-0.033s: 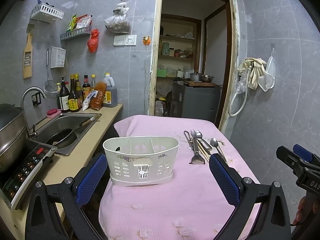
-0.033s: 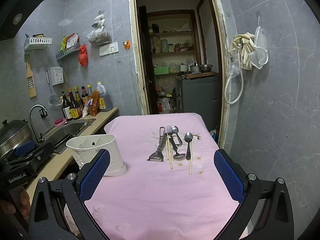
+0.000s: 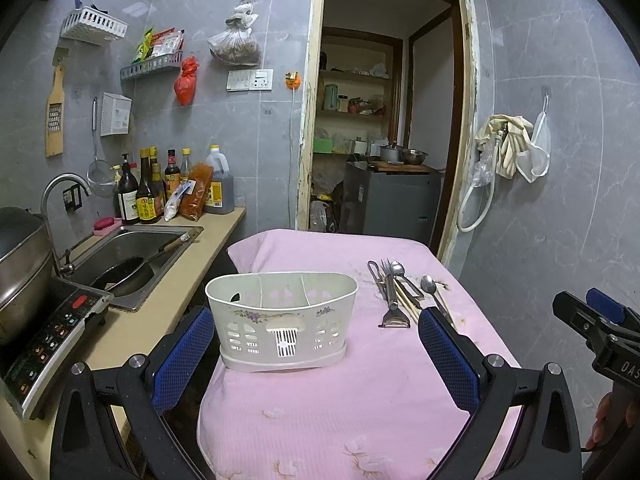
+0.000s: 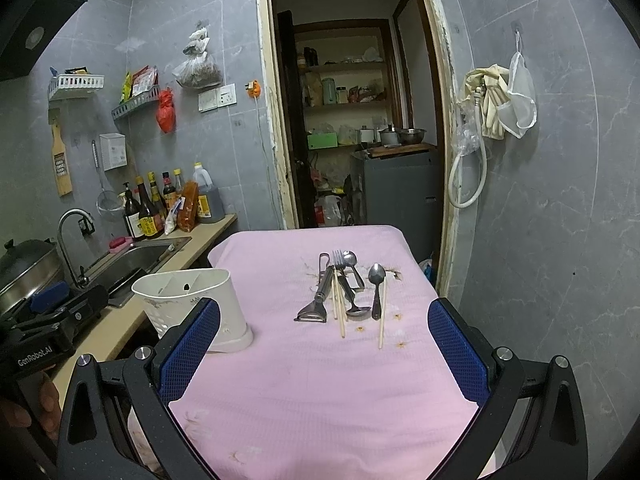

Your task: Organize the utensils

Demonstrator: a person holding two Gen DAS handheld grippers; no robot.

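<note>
Pink cloth (image 4: 320,392) is covering the table, both my grippers hovering spread wide and holding nothing.

I'm aiming my left gripper (image 3: 316,354) at the white caddy (image 3: 281,316) near the cloth's left edge, my right gripper (image 4: 324,350) at the peeler (image 4: 318,298), fork (image 4: 340,268), spoons (image 4: 377,286) and chopsticks (image 4: 382,312) lying clustered farther right.

The left black two-finger tongs with blue mesh pads (image 3: 316,356) are spread wide, holding nothing, pointing level and forward. The right black tongs with blue mesh pads (image 4: 324,352) are likewise spread wide with nothing between them. A hand (image 4: 24,408) grips the left tongs' handle, and fingers (image 3: 612,420) wrap the right handle.
</note>
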